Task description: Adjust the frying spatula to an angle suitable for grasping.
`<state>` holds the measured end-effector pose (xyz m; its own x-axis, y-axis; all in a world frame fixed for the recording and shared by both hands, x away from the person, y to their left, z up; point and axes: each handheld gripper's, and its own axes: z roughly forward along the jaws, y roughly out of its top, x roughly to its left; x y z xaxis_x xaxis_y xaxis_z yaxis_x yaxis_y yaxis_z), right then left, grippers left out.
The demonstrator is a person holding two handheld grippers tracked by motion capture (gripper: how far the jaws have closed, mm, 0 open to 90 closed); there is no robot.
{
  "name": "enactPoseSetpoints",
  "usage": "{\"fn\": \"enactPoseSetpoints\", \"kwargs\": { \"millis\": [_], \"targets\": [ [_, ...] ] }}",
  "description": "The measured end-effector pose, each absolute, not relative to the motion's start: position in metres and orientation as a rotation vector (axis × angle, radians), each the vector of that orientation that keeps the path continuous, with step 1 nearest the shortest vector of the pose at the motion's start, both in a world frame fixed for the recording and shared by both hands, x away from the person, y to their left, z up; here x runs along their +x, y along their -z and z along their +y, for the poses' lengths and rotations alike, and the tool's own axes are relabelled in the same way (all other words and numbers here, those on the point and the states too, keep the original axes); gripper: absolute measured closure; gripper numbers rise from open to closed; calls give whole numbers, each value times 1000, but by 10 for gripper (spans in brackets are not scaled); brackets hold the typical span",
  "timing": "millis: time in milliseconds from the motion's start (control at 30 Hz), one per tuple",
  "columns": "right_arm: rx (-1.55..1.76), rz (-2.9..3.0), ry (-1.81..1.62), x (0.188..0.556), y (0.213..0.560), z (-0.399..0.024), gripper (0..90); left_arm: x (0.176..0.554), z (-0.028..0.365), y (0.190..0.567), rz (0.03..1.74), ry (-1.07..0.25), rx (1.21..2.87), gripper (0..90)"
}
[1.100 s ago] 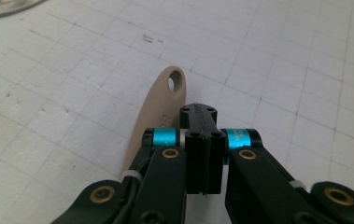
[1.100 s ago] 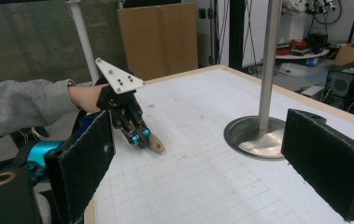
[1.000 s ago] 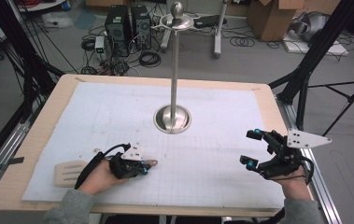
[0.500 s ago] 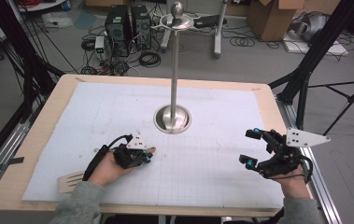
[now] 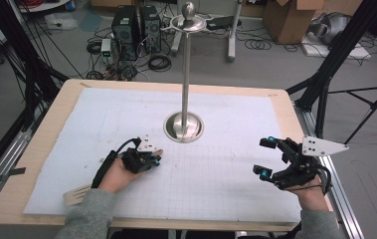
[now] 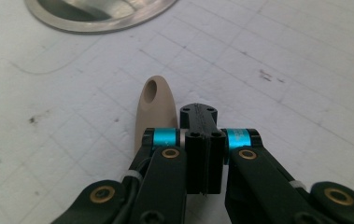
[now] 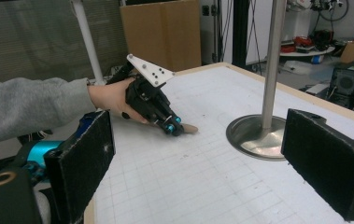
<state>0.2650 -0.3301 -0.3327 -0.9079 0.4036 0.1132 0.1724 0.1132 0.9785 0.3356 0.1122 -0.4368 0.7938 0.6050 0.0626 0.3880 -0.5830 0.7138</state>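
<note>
The metal stand point(image 5: 184, 124) rises from a round dished base in the middle of the counter point(image 5: 42, 149), which is covered by a white gridded sheet point(image 5: 216, 174); nothing lies in the dish as far as the views show. The left gripper point(image 5: 148, 160) lies low on the sheet, pointing toward the base, jaws fully closed. In the left gripper view a beige spatula handle point(image 6: 149, 109) with a hanging hole lies beside and under the closed jaws; whether it is clamped cannot be told. In the high view the slotted spatula blade point(image 5: 76, 194) lies by the left forearm near the counter's front edge. The right gripper point(image 5: 266, 158) is held above the right side, jaws wide apart, empty.
</note>
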Motion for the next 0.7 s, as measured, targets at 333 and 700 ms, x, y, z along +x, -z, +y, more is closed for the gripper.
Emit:
{"fn": "enactPoseSetpoints", "kwargs": {
  "millis": [333, 700],
  "targets": [
    [581, 2195, -1902, 264, 332, -332, 86, 335, 117, 434, 763, -384, 2239, 897],
    [573, 2203, -1900, 265, 332, -329, 86, 317, 149, 406, 738, -370, 2170, 896]
  ]
}}
